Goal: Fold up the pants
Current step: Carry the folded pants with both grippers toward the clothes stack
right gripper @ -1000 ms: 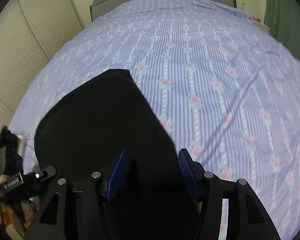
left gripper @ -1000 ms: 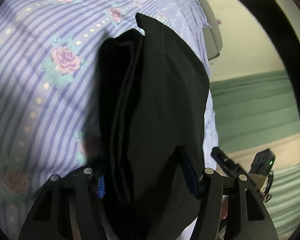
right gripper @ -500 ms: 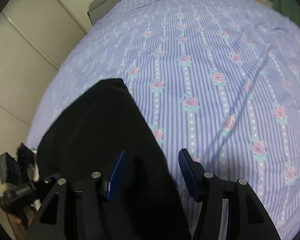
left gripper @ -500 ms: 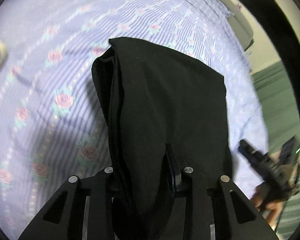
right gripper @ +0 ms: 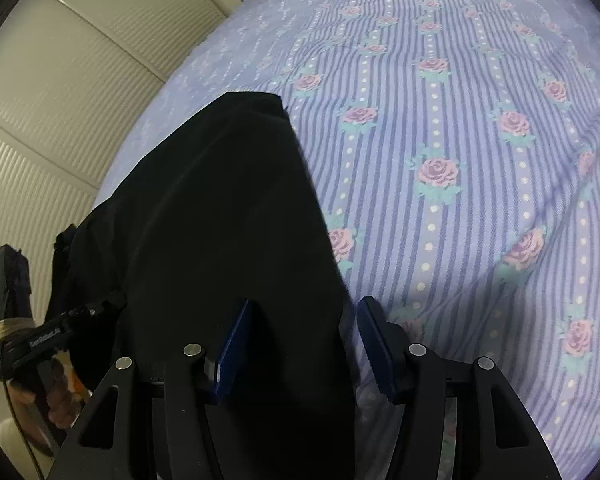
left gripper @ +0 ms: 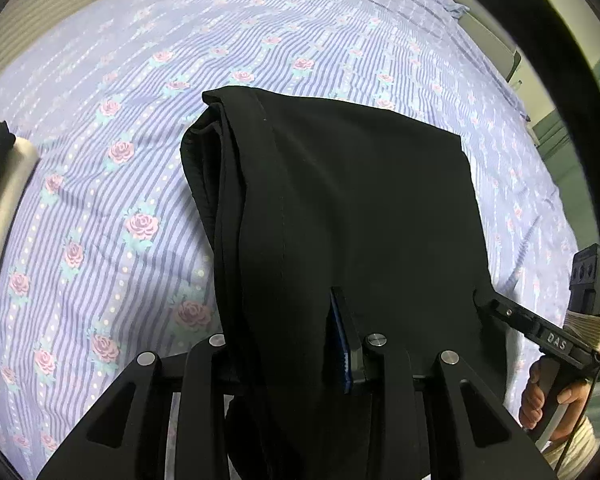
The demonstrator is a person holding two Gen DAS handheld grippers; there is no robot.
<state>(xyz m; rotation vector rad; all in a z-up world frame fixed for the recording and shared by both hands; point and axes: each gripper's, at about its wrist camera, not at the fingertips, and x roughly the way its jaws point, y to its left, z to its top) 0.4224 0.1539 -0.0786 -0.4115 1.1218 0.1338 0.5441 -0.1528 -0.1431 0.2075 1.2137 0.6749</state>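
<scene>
Black pants [left gripper: 340,200], folded into a thick stack, lie on the striped rose-print bed sheet [left gripper: 120,120]. My left gripper [left gripper: 280,320] is shut on the near left layers; one blue pad [left gripper: 342,344] shows, the other is under cloth. In the right wrist view the pants [right gripper: 220,200] run between the jaws of my right gripper [right gripper: 304,312], which stands open; a thin gap shows beside its right pad [right gripper: 376,344]. Each view catches the other gripper at the pants' near edge: the right one [left gripper: 540,332] held by a hand [left gripper: 548,400], the left one [right gripper: 60,332].
The bed sheet [right gripper: 460,120] stretches far and right of the pants. Slatted cream wardrobe doors [right gripper: 60,80] stand close along the bed's left side. A grey headboard [left gripper: 492,40] is at the far end. A pale cloth strip [left gripper: 4,208] lies at the left edge.
The left jaws narrowed onto the pants' layers, and that gripper rose and tilted, so more bed shows. The right gripper sank closer to the sheet with its jaw width unchanged.
</scene>
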